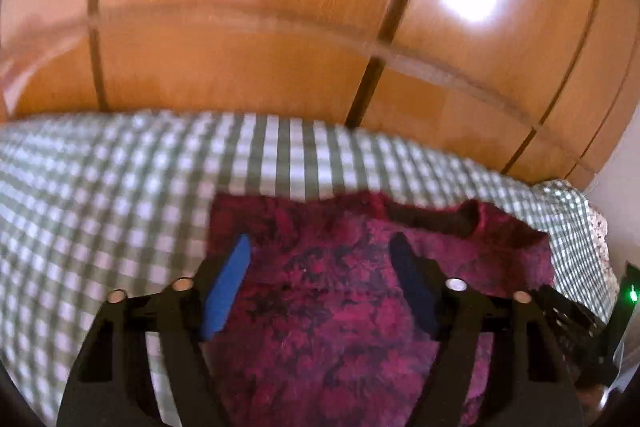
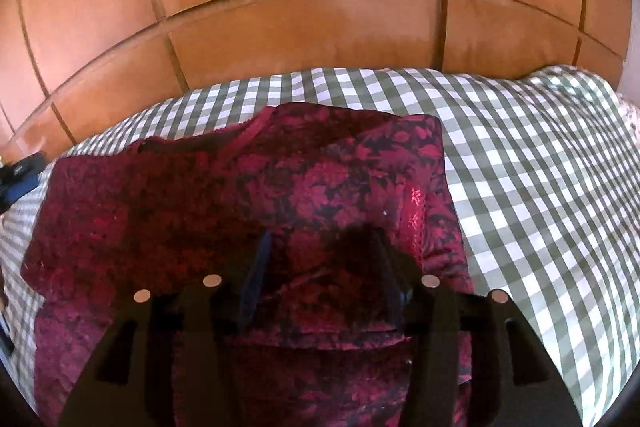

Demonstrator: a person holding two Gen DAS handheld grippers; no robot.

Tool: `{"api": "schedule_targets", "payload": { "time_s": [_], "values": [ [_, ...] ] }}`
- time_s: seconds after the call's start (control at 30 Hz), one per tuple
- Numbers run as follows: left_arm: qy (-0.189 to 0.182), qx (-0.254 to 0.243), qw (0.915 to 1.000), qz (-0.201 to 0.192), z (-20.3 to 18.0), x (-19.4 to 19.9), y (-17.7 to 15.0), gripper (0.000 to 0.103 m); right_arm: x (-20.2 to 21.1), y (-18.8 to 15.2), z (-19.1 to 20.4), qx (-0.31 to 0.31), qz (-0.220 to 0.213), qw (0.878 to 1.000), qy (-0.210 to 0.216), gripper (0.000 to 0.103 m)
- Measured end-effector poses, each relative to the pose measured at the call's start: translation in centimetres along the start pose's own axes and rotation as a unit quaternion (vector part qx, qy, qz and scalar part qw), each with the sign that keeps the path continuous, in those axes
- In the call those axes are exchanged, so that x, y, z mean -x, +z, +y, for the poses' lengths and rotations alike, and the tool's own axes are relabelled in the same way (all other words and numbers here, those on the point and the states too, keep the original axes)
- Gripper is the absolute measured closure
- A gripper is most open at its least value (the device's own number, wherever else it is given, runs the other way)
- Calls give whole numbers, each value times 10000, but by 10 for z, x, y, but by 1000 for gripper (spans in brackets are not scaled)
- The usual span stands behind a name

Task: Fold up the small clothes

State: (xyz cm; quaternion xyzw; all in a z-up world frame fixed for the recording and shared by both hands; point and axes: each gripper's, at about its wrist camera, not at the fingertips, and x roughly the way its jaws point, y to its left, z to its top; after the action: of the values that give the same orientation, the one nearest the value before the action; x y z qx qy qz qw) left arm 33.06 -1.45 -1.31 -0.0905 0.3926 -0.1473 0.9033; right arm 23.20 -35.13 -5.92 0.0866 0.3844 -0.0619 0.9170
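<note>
1. Two hand-held grippers are seen, each spread wide with nothing between its blue fingers: the left hand-held gripper (image 1: 320,247) and the right hand-held gripper (image 2: 320,245).
2. A red floral garment (image 2: 248,211) is laid across the lower centre of both views on a green-and-white checked cloth (image 2: 540,187).
3. Wooden panelled doors (image 2: 300,27) fill the upper frame.

One dark red flowered garment (image 2: 248,227) lies on one green-and-white checked cloth (image 2: 540,195). Two grippers show, a left gripper (image 1: 320,247) and a right gripper (image 2: 320,243), each with two fingers. One wooden panelled wardrobe (image 2: 300,27) stands behind.
</note>
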Motion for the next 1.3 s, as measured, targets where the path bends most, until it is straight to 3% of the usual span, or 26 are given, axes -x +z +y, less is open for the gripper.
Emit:
{"api": "schedule_targets", "payload": {
  "time_s": [0.1,0.2,0.27,0.4,0.57,0.6,0.67,0.7,0.87,0.9,1.0,1.3],
  "values": [
    [282,140,9986,423,15,-34,-17,45,-1,-3,-2,-49,-63,9999,63,51],
    [348,30,9993,120,20,-34,-33,45,-3,-4,-1,3,-120,9999,54,51],
    [461,-14,9988,143,17,-33,-33,45,-2,-3,-1,13,-122,9999,43,51],
    [803,-125,9967,10,7,-5,-38,45,-1,-3,-2,2,-128,9999,53,51],
    [847,-282,9958,-188,-2,40,-65,43,-1,-3,-1,38,-146,9999,15,51],
    [918,-463,9946,-172,-8,43,-75,36,-2,-3,0,48,-149,9999,1,51],
    [1101,-597,9921,-33,-10,34,-84,36,-2,-3,1,85,-147,9998,-43,51],
    [1118,-558,9921,103,-8,27,-87,34,-2,-3,2,106,-144,9998,-66,51],
    [1096,-226,9937,-55,-8,46,-84,33,2,-2,9,215,-113,9994,-227,49],
    [1074,-204,9939,-123,-11,55,-85,33,5,-1,11,240,-100,9993,-255,44],
    [1053,-287,9932,-396,-22,83,-90,31,19,-2,14,101,-11,9999,-128,5],
    [900,-603,9911,-775,-44,148,-128,28,62,-46,6,-315,317,9990,87,2]
  ]
}}
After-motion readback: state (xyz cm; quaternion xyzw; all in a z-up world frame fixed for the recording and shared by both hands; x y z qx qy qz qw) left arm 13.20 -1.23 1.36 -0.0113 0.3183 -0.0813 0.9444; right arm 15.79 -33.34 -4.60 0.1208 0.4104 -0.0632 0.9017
